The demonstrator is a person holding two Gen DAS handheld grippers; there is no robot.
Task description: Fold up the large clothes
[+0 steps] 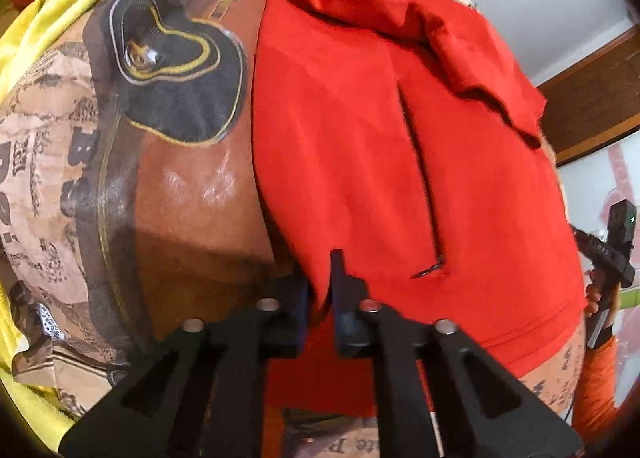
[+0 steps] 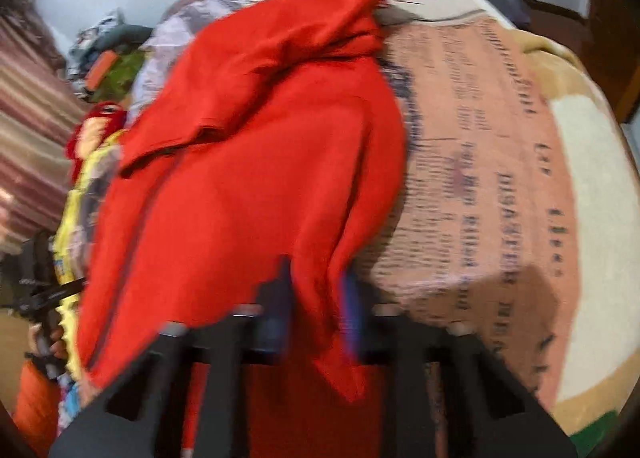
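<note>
we see a red zip-up garment (image 1: 360,146) spread over a printed bedspread (image 1: 60,162) on the bed, its hem nearest us and a sleeve folded across its far part. our left hand-held gripper (image 1: 320,298) is clamped on the garment's near hem corner, red cloth pinched between its fingers. our right hand-held gripper (image 2: 316,298) grips the opposite hem corner, fabric bunched in its jaws. a zipper pull (image 1: 430,269) lies on the garment just above the hem.
</note>
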